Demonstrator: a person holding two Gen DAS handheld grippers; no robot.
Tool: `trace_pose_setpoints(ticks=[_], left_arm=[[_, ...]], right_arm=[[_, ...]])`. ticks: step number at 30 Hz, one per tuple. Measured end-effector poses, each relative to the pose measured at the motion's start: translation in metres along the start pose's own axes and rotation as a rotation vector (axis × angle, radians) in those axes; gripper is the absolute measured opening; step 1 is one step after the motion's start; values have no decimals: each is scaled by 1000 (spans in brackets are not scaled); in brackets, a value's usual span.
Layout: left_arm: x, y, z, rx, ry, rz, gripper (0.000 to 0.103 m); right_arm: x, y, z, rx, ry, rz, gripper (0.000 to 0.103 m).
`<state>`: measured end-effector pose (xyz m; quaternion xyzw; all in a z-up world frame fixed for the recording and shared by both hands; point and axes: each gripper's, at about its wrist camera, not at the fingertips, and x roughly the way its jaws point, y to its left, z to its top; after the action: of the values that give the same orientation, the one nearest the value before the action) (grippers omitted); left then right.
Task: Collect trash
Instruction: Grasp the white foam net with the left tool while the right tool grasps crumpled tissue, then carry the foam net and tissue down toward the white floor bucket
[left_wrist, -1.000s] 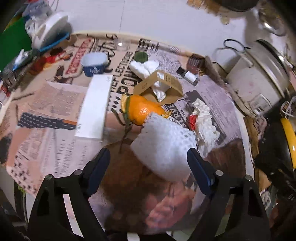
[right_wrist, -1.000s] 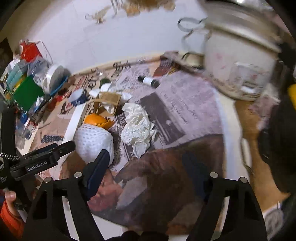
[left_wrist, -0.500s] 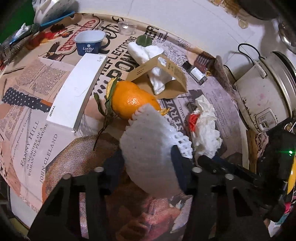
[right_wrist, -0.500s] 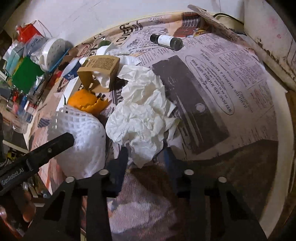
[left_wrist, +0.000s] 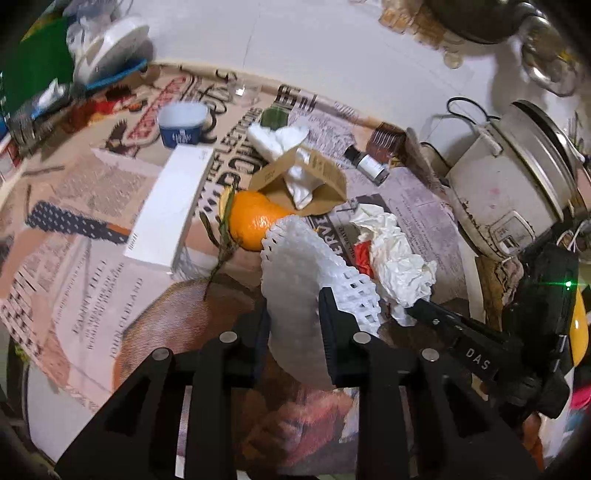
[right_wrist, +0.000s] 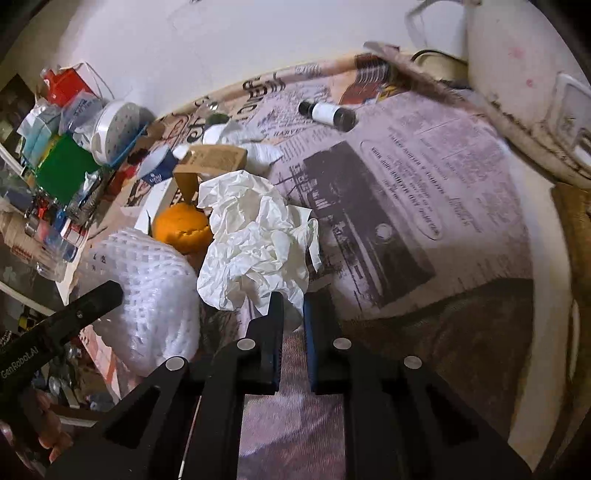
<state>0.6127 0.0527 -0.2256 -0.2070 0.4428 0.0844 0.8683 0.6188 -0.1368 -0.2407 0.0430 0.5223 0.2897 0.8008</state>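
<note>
A round table (right_wrist: 546, 266) papered in newsprint stands against a pale wall, a stained rice cooker (left_wrist: 517, 177) at its far edge and boxes and tubs crowded along the other side. On the table, largest to smallest among the loose litter: a white box (left_wrist: 170, 206), a foam net (left_wrist: 295, 280), a paper wad (right_wrist: 255, 236), a torn brown carton (left_wrist: 314, 177) with tissue stuffed in it, an orange (left_wrist: 255, 221), a blue cup (left_wrist: 183, 123) and a small bottle (right_wrist: 328, 112).

The left gripper (left_wrist: 293, 317) has just clamped its jaws on the near end of the foam net, which bulges out between them. The right gripper (right_wrist: 293, 314) has just pinched its jaws onto the near edge of the paper wad.

Both holds look thin. The net is springy and may slide out, so a slow, straight lift seems wise, with the net kept off the orange it leans against. The paper is caught only by a corner; raising it gently should show whether the whole wad follows or a strip tears away.

No bin shows in either view, so where the trash goes cannot be told. A red scrap (left_wrist: 364, 254) under the paper is half hidden. The far clutter is blurred, the cooker is cut off in the right view, and only fingertips of a hand (right_wrist: 48, 424) peek in.
</note>
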Motion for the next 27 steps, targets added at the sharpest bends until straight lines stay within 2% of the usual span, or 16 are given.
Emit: trace_pose_setpoints(ticks=[6, 12, 19, 23, 27], left_arm=[[-41, 7, -9, 85, -66, -16, 25], [-78, 38, -32, 148, -69, -72, 25], [-136, 85, -83, 247, -85, -110, 25], [-166, 109, -115, 287, -84, -126, 25], [-184, 128, -143, 292, -43, -142, 25]], right_arm=[[-36, 23, -19, 36, -77, -29, 10], [-61, 66, -50, 60, -163, -72, 9], [-82, 122, -110, 91, -250, -98, 9], [-88, 151, -144, 112, -257, -104, 9], [-97, 174, -175, 127, -243, -105, 9]])
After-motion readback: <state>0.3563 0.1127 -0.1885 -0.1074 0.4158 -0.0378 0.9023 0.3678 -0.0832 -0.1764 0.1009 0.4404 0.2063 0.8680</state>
